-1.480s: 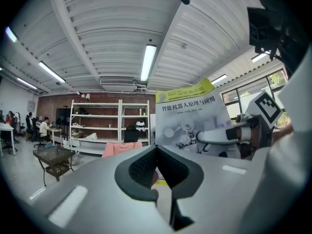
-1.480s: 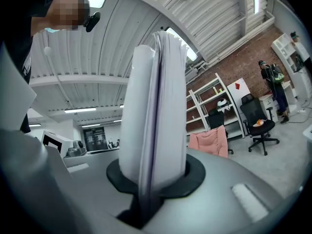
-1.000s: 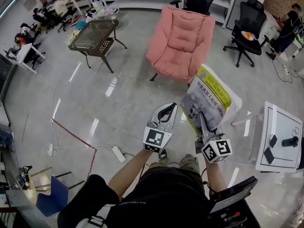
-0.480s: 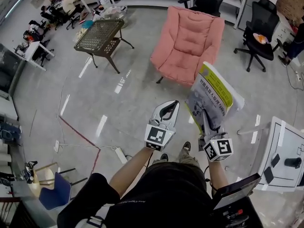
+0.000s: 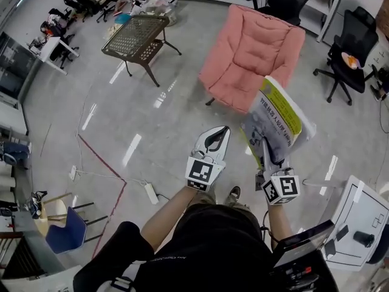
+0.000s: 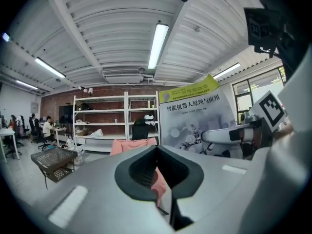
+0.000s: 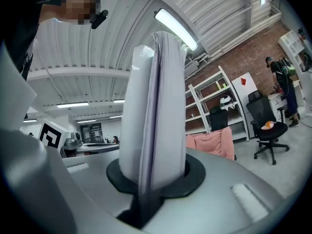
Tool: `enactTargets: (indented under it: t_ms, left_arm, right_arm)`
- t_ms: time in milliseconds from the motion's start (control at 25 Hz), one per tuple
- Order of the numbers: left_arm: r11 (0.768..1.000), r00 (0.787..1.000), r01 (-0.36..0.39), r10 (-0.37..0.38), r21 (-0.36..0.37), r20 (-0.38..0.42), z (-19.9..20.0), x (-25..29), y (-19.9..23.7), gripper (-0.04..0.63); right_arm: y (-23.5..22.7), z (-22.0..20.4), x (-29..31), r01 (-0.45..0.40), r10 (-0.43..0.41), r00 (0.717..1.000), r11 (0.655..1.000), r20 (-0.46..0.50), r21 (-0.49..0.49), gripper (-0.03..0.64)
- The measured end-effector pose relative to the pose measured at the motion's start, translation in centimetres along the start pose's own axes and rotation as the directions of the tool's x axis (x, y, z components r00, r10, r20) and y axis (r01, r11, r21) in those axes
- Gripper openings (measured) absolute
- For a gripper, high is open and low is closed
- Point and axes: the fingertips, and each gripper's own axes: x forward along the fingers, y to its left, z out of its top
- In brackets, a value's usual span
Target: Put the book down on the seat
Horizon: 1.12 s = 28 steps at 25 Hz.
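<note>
Grey floor (image 5: 152,132) is spreading out as my right hand-held gripper (image 5: 265,149) is pinching the upright book (image 5: 276,114) below the pink armchair (image 5: 255,47), my left hand-held gripper (image 5: 217,136) pressed together, empty.

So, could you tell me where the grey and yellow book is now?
Head view, right of centre: the book is held upright in the right gripper, before the pink padded armchair.

Bright, even light comes from ceiling strip lamps (image 6: 158,45) high above the fingers (image 6: 97,194), leaving long white glare streaks on the glossy floor (image 5: 130,151) below them. All views bow strongly at the edges, and the gripper views darken at their corners. The fingers themselves look soft, possibly out of focus.
</note>
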Motion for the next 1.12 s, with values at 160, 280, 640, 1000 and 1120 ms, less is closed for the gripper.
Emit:
enactTargets:
  t_ms: [160, 280, 640, 1000, 1120]
  left_arm:
    - [1.0, 1.0, 0.009, -0.009, -0.012, -0.005, -0.9, 4.1, 3.4, -0.002]
    - [1.0, 1.0, 0.025, -0.025, -0.002, -0.012, -1.0, 6.7, 7.0, -0.002]
    - [0.987, 0.989, 0.14, -0.142, -0.081, -0.027, -0.6, 13.5, 16.3, -0.002]
    - [0.977, 0.973, 0.187, -0.198, -0.099, -0.116, -3.8, 22.4, 19.8, -0.002]
    - [0.98, 0.973, 0.181, -0.191, -0.083, -0.132, -4.4, 26.8, 20.1, -0.002]
  right_arm:
    - [-1.9, 0.0, 4.9, 0.016, -0.016, 1.0, 1.0, -0.011, -0.004, 0.081]
    - [-2.4, 0.2, 8.9, 0.049, -0.049, 0.999, 0.999, -0.015, -0.003, 0.081]
    - [-2.5, 0.9, 19.2, 0.152, -0.151, 0.988, 0.988, -0.036, 0.026, 0.081]
    - [-7.9, 0.3, 26.0, 0.183, -0.18, 0.982, 0.982, -0.062, 0.045, 0.081]
    - [-11.7, 0.0, 28.7, 0.164, -0.16, 0.985, 0.984, -0.068, 0.065, 0.081]
